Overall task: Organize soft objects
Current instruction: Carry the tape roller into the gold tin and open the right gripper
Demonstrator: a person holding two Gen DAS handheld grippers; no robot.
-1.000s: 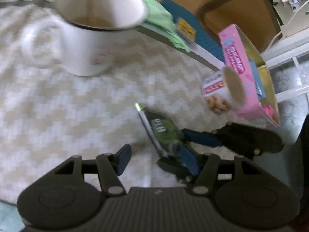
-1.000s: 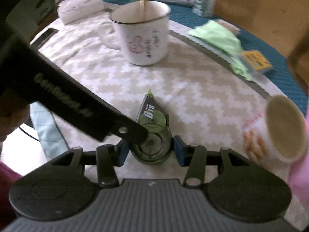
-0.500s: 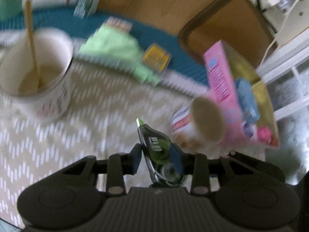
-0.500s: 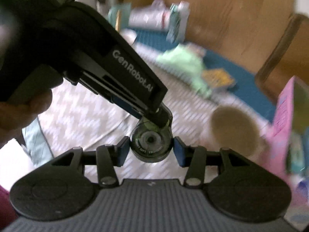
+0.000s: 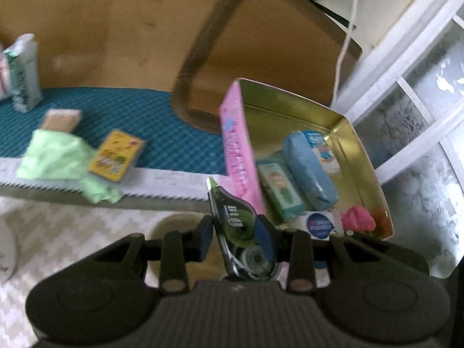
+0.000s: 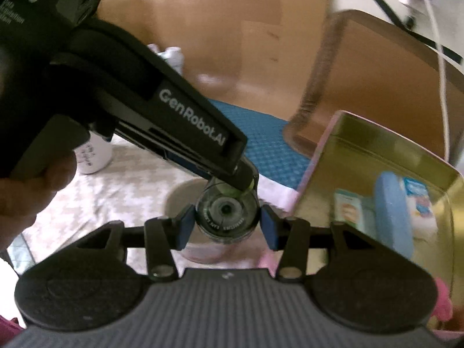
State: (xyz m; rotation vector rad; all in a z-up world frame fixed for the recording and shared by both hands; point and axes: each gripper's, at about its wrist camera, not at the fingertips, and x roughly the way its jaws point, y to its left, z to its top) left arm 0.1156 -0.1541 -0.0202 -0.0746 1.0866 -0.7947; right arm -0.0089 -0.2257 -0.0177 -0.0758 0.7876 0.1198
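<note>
A green, see-through correction tape dispenser [image 5: 232, 220] hangs in the air, held from two sides. My left gripper [image 5: 233, 237] is shut on its flat faces, with the tip pointing up and away. My right gripper [image 6: 226, 226] is shut on the round end of the dispenser [image 6: 226, 211]; in that view the left gripper [image 6: 243, 178] reaches in from the upper left. Just beyond stands an open pink tin [image 5: 342, 133] with a gold inside. In it lie a blue pouch [image 5: 310, 168], a teal packet [image 5: 279, 191] and a pink soft thing [image 5: 358, 220].
A green cloth [image 5: 58, 156] and a yellow packet [image 5: 116, 156] lie on the teal mat to the left. A paper cup [image 6: 179, 197] stands below the dispenser, a white mug [image 6: 92, 156] further left. A wooden chair back [image 5: 261, 58] rises behind the tin. A hand [image 6: 29, 191] holds the left gripper.
The left gripper shut on the dispenser, which the right gripper held on the cloth. Both then lifted it and carried it right, toward the pink tin. The mug dropped out of the left view.
</note>
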